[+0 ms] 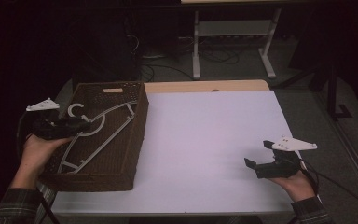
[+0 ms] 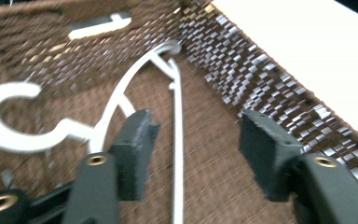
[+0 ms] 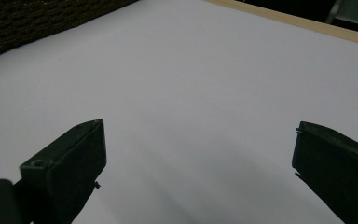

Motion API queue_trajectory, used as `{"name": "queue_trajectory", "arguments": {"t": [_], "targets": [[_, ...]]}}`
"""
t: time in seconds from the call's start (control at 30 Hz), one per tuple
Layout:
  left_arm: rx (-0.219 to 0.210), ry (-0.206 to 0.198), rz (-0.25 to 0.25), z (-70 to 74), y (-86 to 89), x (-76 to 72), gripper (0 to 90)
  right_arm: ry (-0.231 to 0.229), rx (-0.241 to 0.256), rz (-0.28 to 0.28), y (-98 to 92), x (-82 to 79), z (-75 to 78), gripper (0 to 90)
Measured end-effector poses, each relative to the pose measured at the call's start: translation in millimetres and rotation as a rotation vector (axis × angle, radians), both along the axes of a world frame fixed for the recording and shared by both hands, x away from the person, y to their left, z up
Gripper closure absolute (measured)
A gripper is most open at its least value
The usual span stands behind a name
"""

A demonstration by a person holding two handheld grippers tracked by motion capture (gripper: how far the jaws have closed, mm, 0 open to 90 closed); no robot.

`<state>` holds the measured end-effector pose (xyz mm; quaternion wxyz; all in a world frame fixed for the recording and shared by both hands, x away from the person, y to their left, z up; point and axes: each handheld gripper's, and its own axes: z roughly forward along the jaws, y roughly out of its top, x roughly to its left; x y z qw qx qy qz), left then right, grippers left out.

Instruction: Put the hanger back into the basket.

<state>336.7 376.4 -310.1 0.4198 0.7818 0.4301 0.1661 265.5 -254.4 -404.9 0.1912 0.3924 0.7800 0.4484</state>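
Currently the left gripper (image 2: 193, 140) hangs with jaws spread over the white hanger (image 2: 121, 100) lying inside the wicker basket (image 1: 137, 126). Risk: one pad snags the weave. The right gripper (image 1: 261, 167) idles, jaws apart.

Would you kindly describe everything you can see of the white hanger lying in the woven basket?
The hanger is white and looks like plastic: a curved hook, two arched shoulders, thin inner struts and a straight bottom bar. It lies flat on the floor of the brown woven basket, its hook towards the far left corner and its length running diagonally. It looks whole. The open left gripper hangs over it near the hook, jaws either side of the straight bar; whether they touch it cannot be told.
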Motion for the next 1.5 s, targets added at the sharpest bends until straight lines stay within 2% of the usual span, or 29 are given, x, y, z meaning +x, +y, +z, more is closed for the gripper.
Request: {"name": "queue_trajectory", "arguments": {"t": [0.13, 0.33, 0.63, 0.67, 0.8, 0.93, 1.1, 1.2, 1.4, 1.5], "targets": [[0.01, -0.037, -0.069, 8.2, -36.4, -4.1, 28.6, -0.006, 0.0, 0.006, 0.6, -0.4, 1.1, 2.2], [-0.013, -0.047, -0.138, 10.5, -79.6, -5.4, 17.7, -0.013, 0.011, 0.006, -0.9, -1.9, 3.9, 2.3], [-0.034, -0.063, -0.193, 5.8, -140.1, -9.9, 13.9, -0.023, 0.016, 0.014, -0.8, -3.1, 6.2, 2.4], [-0.034, -0.065, -0.2, 3.9, -149.9, -10.1, 13.3, -0.024, 0.017, 0.016, -0.5, -3.2, 6.6, 2.4], [-0.053, -0.072, -0.224, -1.3, -171.3, -10.6, 10.0, -0.026, 0.019, 0.023, 0.3, -3.6, 7.2, 2.4], [-0.049, -0.084, -0.263, -7.5, -196.7, -12.5, 9.8, -0.025, 0.019, 0.029, 0.9, -3.9, 7.4, 2.4], [-0.054, -0.085, -0.299, -16.2, -217.4, -14.8, 9.8, -0.025, 0.021, 0.035, 1.3, -4.2, 7.4, 2.4], [-0.059, -0.089, -0.322, -26.7, -230.7, -16.7, 9.8, -0.023, 0.021, 0.038, 1.9, -3.9, 6.8, 2.4], [-0.064, -0.089, -0.352, -44.4, -247.2, -20.3, 9.9, -0.021, 0.019, 0.044, 2.6, -3.9, 6.1, 2.4], [-0.052, -0.091, -0.366, -53.2, -253.8, -23.1, 9.9, -0.019, 0.017, 0.052, 3.0, -3.5, 5.2, 2.4]]}}
